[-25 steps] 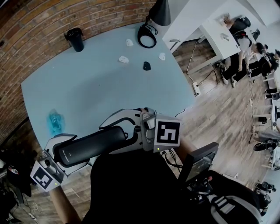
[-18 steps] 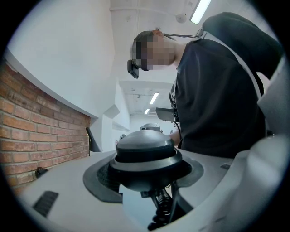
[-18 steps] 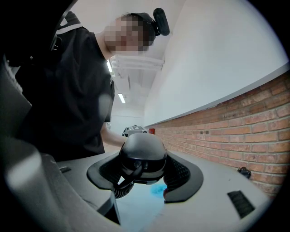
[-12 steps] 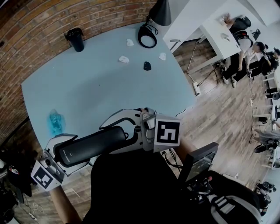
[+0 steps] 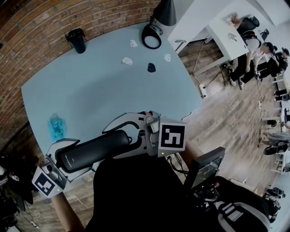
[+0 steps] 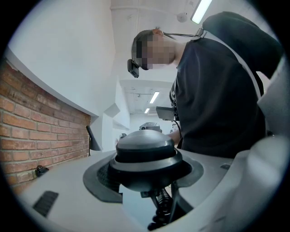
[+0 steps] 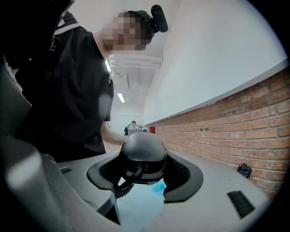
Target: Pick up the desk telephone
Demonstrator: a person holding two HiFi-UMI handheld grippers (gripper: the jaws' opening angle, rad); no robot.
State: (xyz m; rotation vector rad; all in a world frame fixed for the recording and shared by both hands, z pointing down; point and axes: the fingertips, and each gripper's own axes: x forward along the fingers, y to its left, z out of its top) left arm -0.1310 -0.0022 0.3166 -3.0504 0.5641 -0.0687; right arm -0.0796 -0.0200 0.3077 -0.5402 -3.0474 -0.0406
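The telephone handset (image 5: 93,150) is off the desk (image 5: 104,95) and hangs in the air over its near edge, close against the person's dark torso, lying roughly level with one end in each claw. The left claw (image 5: 76,157) has its jaws spread wide around the handset's left end; in the left gripper view the rounded end of the handset (image 6: 145,149) sits between the dark pads (image 6: 97,179) of the left claw (image 6: 145,170), and they press on its sides. A black coiled cord (image 6: 162,206) drops from under that end. The right claw (image 5: 115,142) grips the other end in the same way; the right gripper view shows the handset's end (image 7: 142,154) seated between the right claw's (image 7: 145,174) pads (image 7: 183,174), with the cord curling down on the left. Far from the handset, a black cup (image 5: 77,40) stands at the desk's far left corner beside the brick wall (image 5: 36,27). A black ring-shaped thing (image 5: 152,36) lies at the far edge below a dark lamp shade (image 5: 166,12). Three small white bits (image 5: 128,60) and a small black thing (image 5: 151,67) sit near that far edge, and a crumpled blue scrap (image 5: 57,126) lies near the left edge.
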